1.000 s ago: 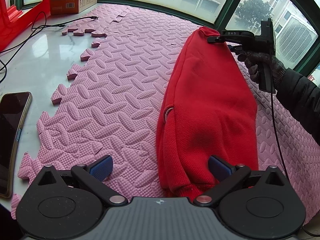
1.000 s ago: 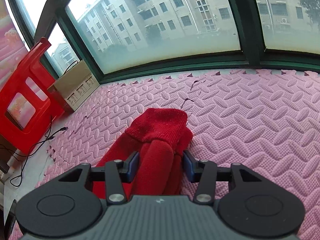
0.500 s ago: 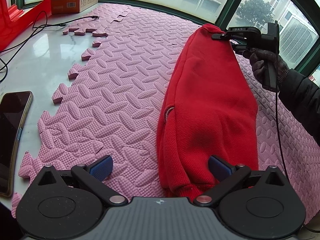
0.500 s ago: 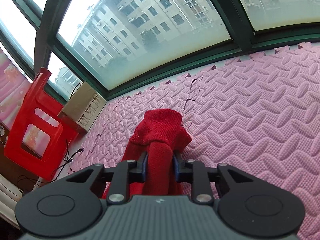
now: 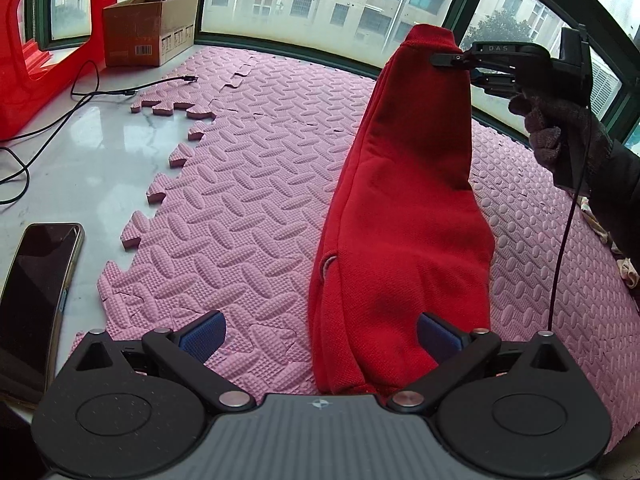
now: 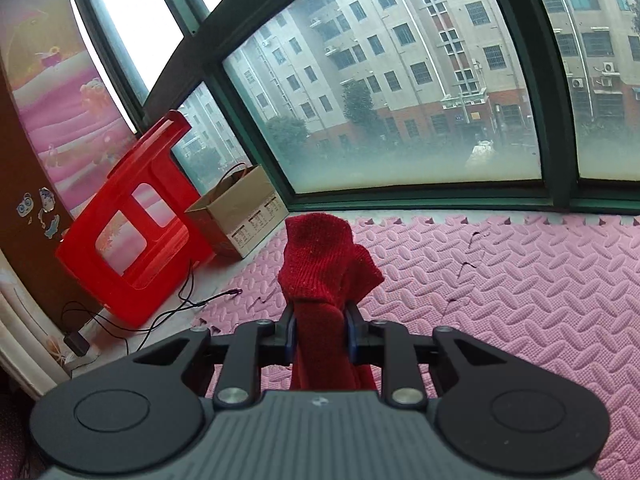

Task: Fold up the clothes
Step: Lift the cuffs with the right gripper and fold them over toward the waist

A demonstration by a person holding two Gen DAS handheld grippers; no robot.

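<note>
Red garment (image 5: 404,208) held between two grippers over the pink foam mat (image 5: 240,184). The right gripper (image 6: 321,338), its jaws having just closed narrow on the bunched far end of the cloth, holds that end raised at far right. The left gripper (image 5: 320,338) stands with jaws wide; the near end lies between them, unpinched, towards the right jaw. The garment's long axis runs from the near jaws up and away, so the left hand is nearer the free end.
</note>
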